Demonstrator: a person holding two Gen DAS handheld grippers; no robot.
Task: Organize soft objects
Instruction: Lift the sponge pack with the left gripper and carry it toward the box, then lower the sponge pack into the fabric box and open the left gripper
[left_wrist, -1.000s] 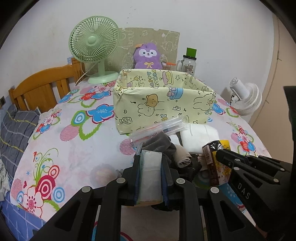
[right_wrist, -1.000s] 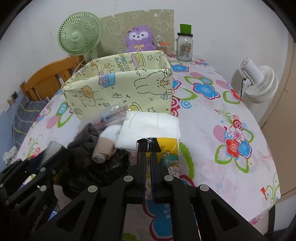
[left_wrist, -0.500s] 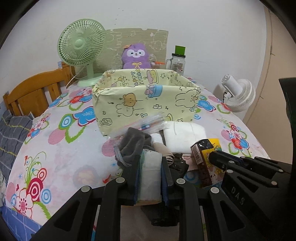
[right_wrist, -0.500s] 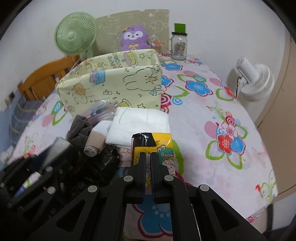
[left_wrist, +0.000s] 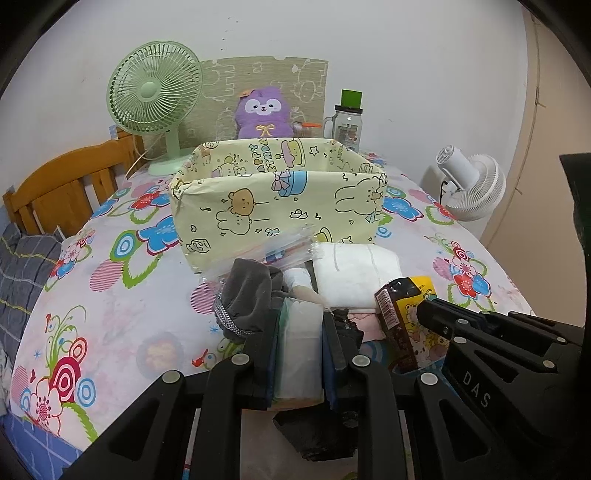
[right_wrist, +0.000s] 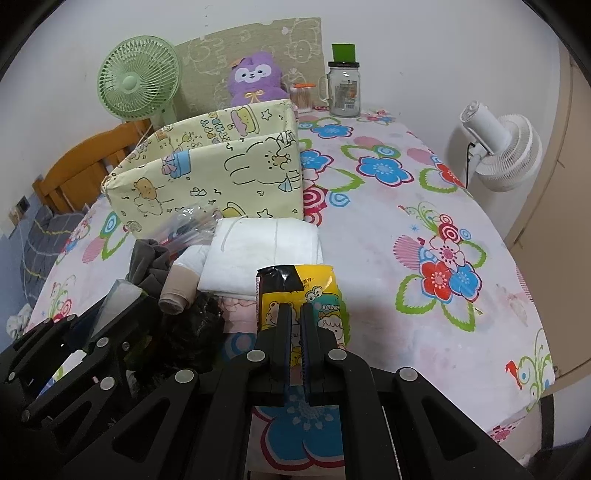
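My left gripper (left_wrist: 299, 319) is shut on a soft white pack in clear wrap (left_wrist: 298, 347), held just above the near end of a pile. The pile holds a grey sock (left_wrist: 251, 295), a beige roll (right_wrist: 177, 288), a folded white cloth (left_wrist: 354, 273), a clear plastic bag (left_wrist: 284, 251) and something black (right_wrist: 192, 332). My right gripper (right_wrist: 295, 308) is shut on a yellow cartoon packet with a black top (right_wrist: 295, 284), to the right of the pile. Behind the pile stands an open yellow fabric box with cartoon prints (left_wrist: 277, 206); its inside is hidden.
A flowered cloth covers the table (right_wrist: 406, 229). At the back stand a green fan (left_wrist: 155, 96), a purple plush (left_wrist: 264, 114) and a glass jar with a green lid (left_wrist: 349, 122). A white fan (left_wrist: 469, 184) stands off the right edge, a wooden bed frame (left_wrist: 55, 184) at the left.
The left gripper with its white pack has drifted a little sideways and back, so the box now sits further left in its view. The right gripper keeps its hold on the yellow packet, almost still.
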